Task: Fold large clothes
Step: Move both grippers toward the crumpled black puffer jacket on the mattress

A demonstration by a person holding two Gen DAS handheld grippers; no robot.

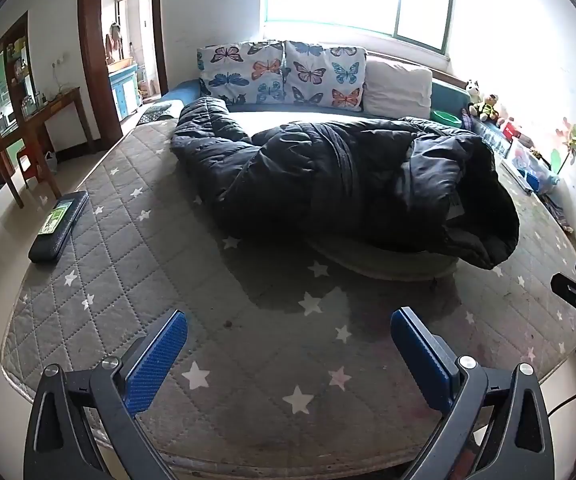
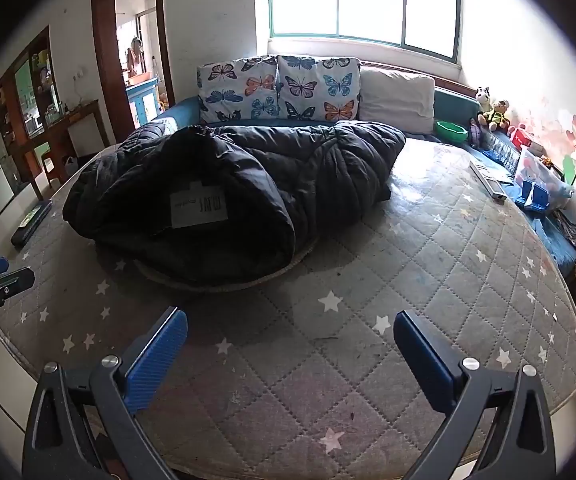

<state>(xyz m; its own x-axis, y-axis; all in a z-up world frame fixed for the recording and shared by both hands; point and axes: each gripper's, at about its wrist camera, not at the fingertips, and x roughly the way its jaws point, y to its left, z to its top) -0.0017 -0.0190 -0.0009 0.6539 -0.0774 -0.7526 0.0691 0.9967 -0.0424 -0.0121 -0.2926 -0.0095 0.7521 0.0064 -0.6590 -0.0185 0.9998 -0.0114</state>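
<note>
1. The left gripper hangs above the starred mattress, jaws wide, nothing between them.
2. The black puffer coat lies crumpled mid-mattress.
3. The right gripper hovers likewise, jaws spread and empty.

Left tool, right tool: black frames, blue ribbed pads, silver screws

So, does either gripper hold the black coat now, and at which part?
Nothing is held. The left gripper and right gripper are both open above the mattress, apart from the black coat.
</note>
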